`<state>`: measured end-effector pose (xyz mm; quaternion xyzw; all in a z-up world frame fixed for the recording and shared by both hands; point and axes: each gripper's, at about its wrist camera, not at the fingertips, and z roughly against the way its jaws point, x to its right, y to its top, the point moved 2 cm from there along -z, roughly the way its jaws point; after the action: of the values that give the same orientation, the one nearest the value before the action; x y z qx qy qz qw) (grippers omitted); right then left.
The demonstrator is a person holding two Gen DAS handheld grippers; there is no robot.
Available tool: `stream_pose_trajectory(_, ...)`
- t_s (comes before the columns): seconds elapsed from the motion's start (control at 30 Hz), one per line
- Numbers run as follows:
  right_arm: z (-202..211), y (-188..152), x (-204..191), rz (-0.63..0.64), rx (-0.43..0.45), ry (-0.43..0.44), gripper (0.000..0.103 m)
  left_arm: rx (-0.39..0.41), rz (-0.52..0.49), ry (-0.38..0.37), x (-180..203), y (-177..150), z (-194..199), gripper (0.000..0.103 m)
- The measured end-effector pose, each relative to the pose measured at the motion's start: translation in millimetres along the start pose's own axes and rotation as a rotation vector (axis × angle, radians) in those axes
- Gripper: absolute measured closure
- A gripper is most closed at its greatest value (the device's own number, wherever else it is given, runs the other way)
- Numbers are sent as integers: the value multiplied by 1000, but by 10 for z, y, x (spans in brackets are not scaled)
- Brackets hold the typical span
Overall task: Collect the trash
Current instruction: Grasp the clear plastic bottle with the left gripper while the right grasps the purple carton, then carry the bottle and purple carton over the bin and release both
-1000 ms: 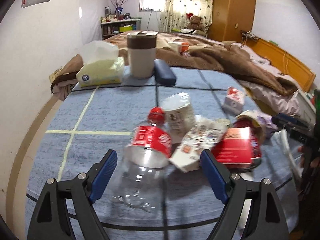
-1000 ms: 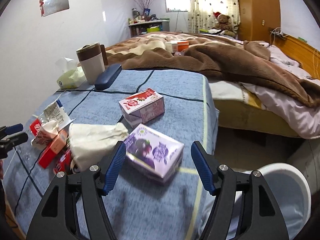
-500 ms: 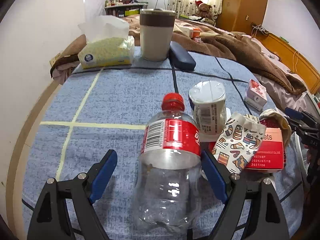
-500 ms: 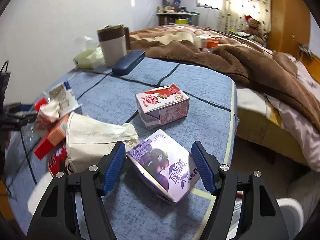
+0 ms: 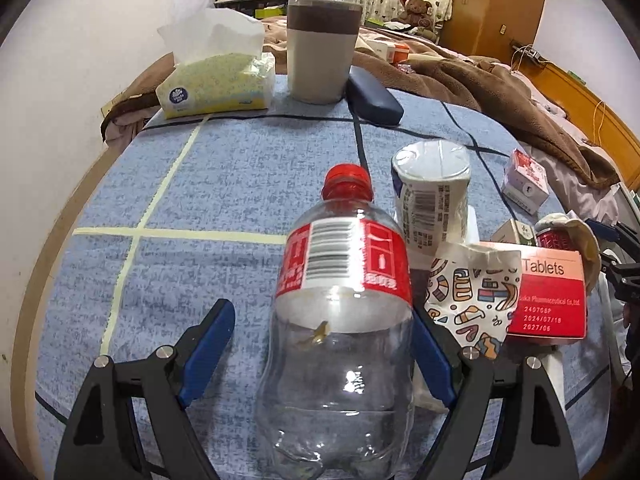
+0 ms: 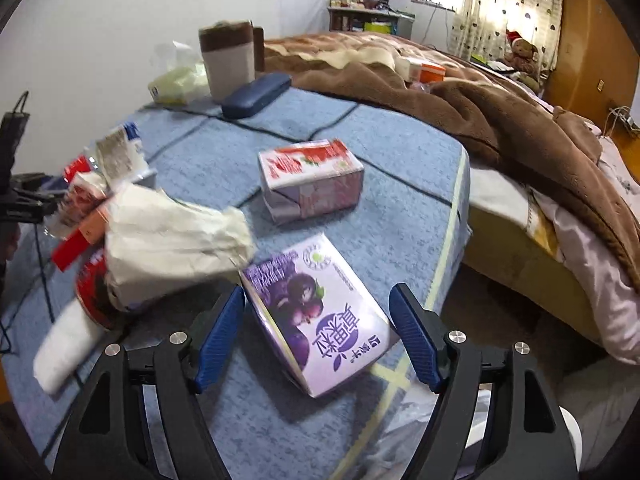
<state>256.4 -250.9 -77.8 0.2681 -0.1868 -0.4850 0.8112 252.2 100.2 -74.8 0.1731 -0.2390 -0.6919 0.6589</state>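
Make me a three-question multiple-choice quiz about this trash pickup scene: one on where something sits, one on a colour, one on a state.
1. Where does the purple carton lie?
A. between the right hand-held gripper's fingers
B. on the brown blanket
C. inside the tall cup

2. What colour is the plastic bottle's cap?
A. blue
B. red
C. white

3. How is the left hand-held gripper set around the bottle?
A. shut tight, crushing it
B. open, with a gap at its left finger
C. away from it entirely

Answers: 1 A, the carton sits on the cloth between the opening blue fingers. 2 B, the cap is red like the label. 3 B, blue cloth shows between the left finger and the bottle.
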Motion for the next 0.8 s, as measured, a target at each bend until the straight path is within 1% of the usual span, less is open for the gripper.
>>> stream_pose_trajectory(0.07,-15,-17,-10,6,-8,-13,26,0,0,-1,2,-13,-7,17)
stream_pose_trajectory(0.1,-16,-19,-30,15,-10,-24,26,0,3,-5,-2,-17,-7,19)
stream_pose_trajectory(0.13,-15,-20,-41,19,-11,-26,26,2,6,-12,-7,-20,-6,23)
stream_pose_trajectory(0.2,-24,-17,-49,19,-14,-34,26,-4,8,-12,-15,-21,-21,29)
stream_pose_trajectory(0.23,-39,-20,-43,9,-20,-40,26,-5,6,-7,-5,-19,-30,34)
stream_pose_trajectory(0.33,-83,-66,-5,-61,-47,-35,26,-2,-1,-9,22,-18,-34,34)
stream_pose_trajectory(0.47,-102,-123,-28,-101,-43,-45,27,0,12,-18,9,-22,-27,34)
stream_pose_trajectory(0.5,-91,-128,-44,-105,-34,-42,33,3,12,-17,11,-26,-16,34)
stream_pose_trajectory(0.53,-77,-130,-56,-108,-26,-36,35,8,12,-19,10,-30,-2,34)
stream_pose_trajectory(0.67,-25,-153,-115,-115,-8,-33,35,23,42,-20,-26,-60,33,34)
stream_pose_trajectory(0.8,36,-178,-150,-128,20,-40,35,59,50,-19,-19,-110,141,36)
